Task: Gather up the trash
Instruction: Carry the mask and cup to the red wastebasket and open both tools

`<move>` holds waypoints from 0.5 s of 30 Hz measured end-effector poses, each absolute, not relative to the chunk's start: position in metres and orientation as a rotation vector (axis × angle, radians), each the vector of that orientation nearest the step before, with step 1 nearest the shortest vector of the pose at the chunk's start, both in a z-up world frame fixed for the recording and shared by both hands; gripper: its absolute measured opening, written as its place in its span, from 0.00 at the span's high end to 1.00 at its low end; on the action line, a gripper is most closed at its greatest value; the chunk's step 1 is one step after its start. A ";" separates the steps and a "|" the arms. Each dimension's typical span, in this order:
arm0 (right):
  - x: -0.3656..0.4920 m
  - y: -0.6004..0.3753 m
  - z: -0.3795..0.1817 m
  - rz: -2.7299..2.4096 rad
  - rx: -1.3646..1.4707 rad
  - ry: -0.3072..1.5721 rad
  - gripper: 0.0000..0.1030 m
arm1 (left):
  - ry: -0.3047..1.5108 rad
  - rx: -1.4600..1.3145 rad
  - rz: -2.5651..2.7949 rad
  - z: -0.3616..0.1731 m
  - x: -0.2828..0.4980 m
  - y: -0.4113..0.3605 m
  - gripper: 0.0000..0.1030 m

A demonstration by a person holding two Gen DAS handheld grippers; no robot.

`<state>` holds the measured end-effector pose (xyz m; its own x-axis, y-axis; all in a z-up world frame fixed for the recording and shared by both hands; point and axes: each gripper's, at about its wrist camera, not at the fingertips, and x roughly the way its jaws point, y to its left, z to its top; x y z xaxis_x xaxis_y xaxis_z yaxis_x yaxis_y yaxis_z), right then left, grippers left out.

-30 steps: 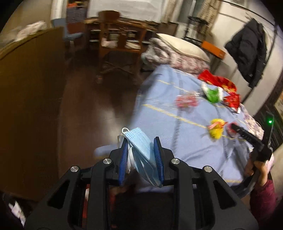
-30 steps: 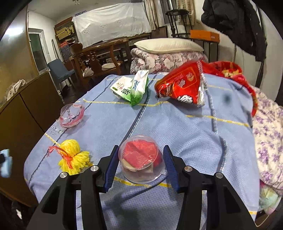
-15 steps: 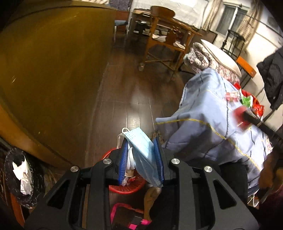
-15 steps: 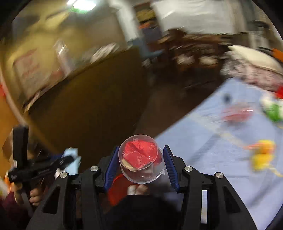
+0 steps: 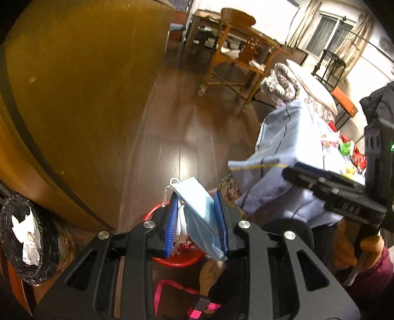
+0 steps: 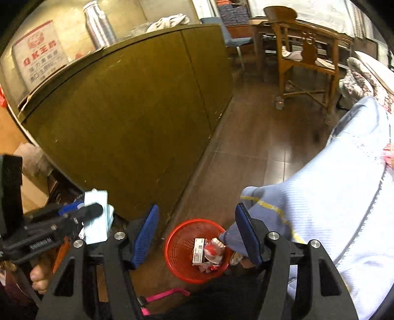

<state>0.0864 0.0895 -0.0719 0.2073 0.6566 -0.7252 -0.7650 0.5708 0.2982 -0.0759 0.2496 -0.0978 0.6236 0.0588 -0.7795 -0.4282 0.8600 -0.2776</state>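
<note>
While the blue face mask (image 5: 200, 211) is pinched in the left gripper (image 5: 197, 221) above the red basket (image 6: 177, 236), seemingly off-centre, the right gripper (image 6: 197, 236) spreads empty; centre the mask before letting go.

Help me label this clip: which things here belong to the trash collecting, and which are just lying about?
Job:
- face mask, clamped in the left gripper
- red bin on the floor
- right gripper, jaws opening, empty, above the bin

Lying about:
- wooden chair
- cabinet
- metal bottle
</note>
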 end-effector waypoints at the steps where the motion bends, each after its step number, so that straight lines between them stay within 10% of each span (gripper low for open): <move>1: 0.087 0.087 -0.071 0.988 -0.126 0.931 0.38 | 0.869 -0.474 0.291 -0.101 -0.075 0.250 0.71; 5: 0.084 0.078 -0.072 0.970 -0.116 0.908 0.38 | 0.906 -0.459 0.303 -0.109 -0.071 0.248 0.68; 10: 0.089 0.061 -0.070 0.963 -0.077 0.897 0.38 | 0.957 -0.419 0.352 -0.118 -0.065 0.244 0.28; 15: 0.086 0.050 -0.068 0.944 -0.071 0.875 0.37 | 0.938 -0.320 0.445 -0.115 -0.068 0.238 0.17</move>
